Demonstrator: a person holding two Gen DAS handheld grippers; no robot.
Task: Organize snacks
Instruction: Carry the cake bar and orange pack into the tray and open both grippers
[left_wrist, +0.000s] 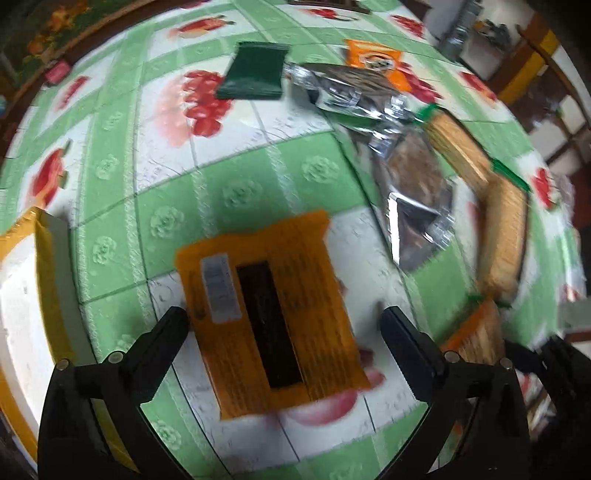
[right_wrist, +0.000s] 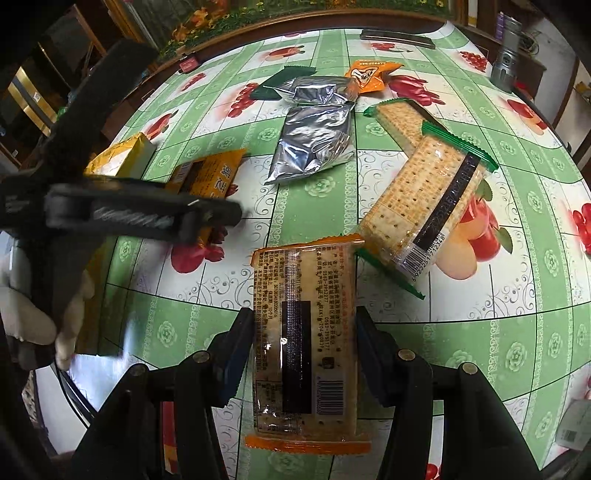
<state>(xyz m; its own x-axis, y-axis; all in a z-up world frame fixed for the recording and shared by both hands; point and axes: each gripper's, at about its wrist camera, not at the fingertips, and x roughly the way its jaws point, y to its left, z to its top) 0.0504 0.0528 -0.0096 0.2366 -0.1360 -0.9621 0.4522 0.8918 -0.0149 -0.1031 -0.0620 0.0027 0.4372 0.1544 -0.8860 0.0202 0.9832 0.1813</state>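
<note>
- Nearest the right wrist camera: an orange-edged cracker pack (right_wrist: 304, 339) sits between the right gripper's (right_wrist: 303, 343) fingers, which are pressed against both long sides of the pack. Judged a firm clamp.
- Nearest the left wrist camera: an orange snack packet (left_wrist: 269, 325) lies flat on the bench (left_wrist: 240, 192), printed back up. The left gripper (left_wrist: 284, 325) has its fingers spread wide, one on each side of the packet; no contact is evident.
- Landmark: the silver foil bag (right_wrist: 314, 144) at mid-bench. Beyond it lie a second foil bag (right_wrist: 314, 90), a dark green packet (right_wrist: 280, 83) and a small orange packet (right_wrist: 369, 75). To its right sit two green-edged cracker packs (right_wrist: 424, 195), one overlapping the other. To its left is the orange snack packet, with a yellow box (right_wrist: 118, 157) just beyond.
- Step in hand, as judged: the left side is lining up a pick while the right carries its pack.
- Advice: lower the left fingers squarely over the packet's short width, close gently since the wrapper is thin and will crumple, and keep clear of the yellow box.
- Pose: the left gripper points steeply down over the packet, the gloved hand (right_wrist: 40, 314) behind it; the right is angled down and forward, its pack apparently just above the bench.
</note>
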